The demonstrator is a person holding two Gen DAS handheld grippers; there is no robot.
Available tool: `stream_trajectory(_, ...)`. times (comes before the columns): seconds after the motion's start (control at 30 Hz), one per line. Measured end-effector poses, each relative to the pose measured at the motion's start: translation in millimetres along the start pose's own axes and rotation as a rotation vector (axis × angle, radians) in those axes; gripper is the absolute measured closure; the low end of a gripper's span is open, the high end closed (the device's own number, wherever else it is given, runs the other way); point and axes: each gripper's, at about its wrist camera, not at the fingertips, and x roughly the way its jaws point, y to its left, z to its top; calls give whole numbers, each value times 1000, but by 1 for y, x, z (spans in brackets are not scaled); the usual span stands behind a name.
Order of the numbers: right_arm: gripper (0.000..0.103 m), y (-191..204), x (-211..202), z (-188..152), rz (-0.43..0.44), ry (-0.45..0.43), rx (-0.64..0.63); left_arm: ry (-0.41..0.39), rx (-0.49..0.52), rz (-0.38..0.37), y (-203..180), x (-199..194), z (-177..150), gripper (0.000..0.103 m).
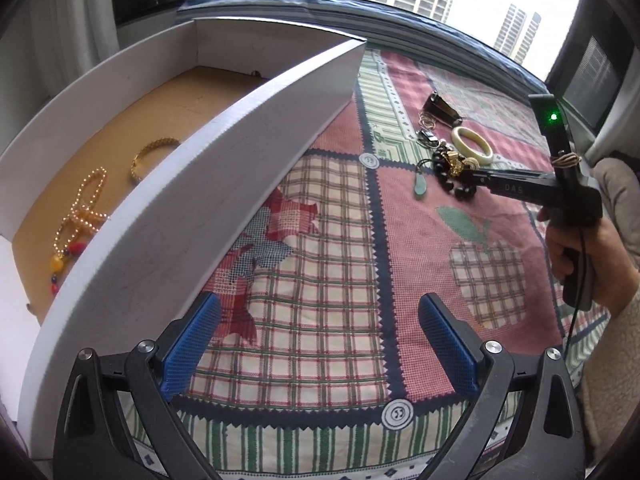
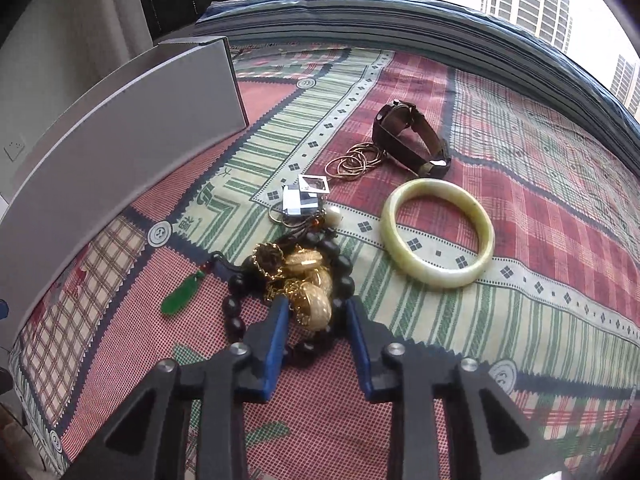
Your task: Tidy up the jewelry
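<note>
A white box [image 1: 224, 168] with a brown floor holds a gold bangle [image 1: 154, 156] and a beaded necklace [image 1: 82, 216]. My left gripper [image 1: 320, 344] is open and empty above the patchwork cloth beside the box. My right gripper [image 2: 318, 308] has its jaws part closed around a gold bead piece [image 2: 310, 292] tangled with a black bead bracelet [image 2: 240, 312]; contact is unclear. It also shows in the left wrist view [image 1: 464, 178]. Nearby lie a green pendant [image 2: 180, 296], a pale jade bangle [image 2: 438, 232], a brown watch [image 2: 408, 136], thin gold rings [image 2: 354, 164] and a silver square pendant [image 2: 300, 200].
The patchwork cloth [image 1: 340, 264] covers the surface. The box wall [image 2: 120, 152] stands left of the jewelry pile. A window with towers lies beyond the far edge. A person's hand [image 1: 580, 256] holds the right gripper.
</note>
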Motion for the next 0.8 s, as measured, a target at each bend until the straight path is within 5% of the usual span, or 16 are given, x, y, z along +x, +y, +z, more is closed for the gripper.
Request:
stream_trajectory(0.1, 95, -1, -14, -2, 8, -32, 34, 11, 1, 2, 0, 4, -2, 4)
stream_trajectory(0.37, 93, 2, -12, 0, 23, 6, 10, 21, 23, -5, -9, 7, -8, 4)
stream_trajectory(0.47, 86, 3, -6, 4, 16, 4, 15, 13, 22, 4, -7, 4, -10, 4)
stream_trajectory(0.53, 70, 5, -4, 7, -5, 6, 12, 15, 10, 6, -3, 3, -11, 4)
stream_trajectory(0.6, 69, 8, -1, 10, -25, 5, -6, 18, 0, 6, 0, 1, -13, 4)
stream_trajectory(0.67, 74, 9, -3, 11, -28, -12, -18, 16, -3, 6, 2, 0, -14, 4)
stream_trajectory(0.73, 92, 5, -13, 11, -28, -48, 11, 11, -1, 8, 2, -1, -15, 4)
stream_trajectory(0.8, 92, 0, -30, 12, -8, -91, 55, 13, -1, 9, 2, -1, -16, 4)
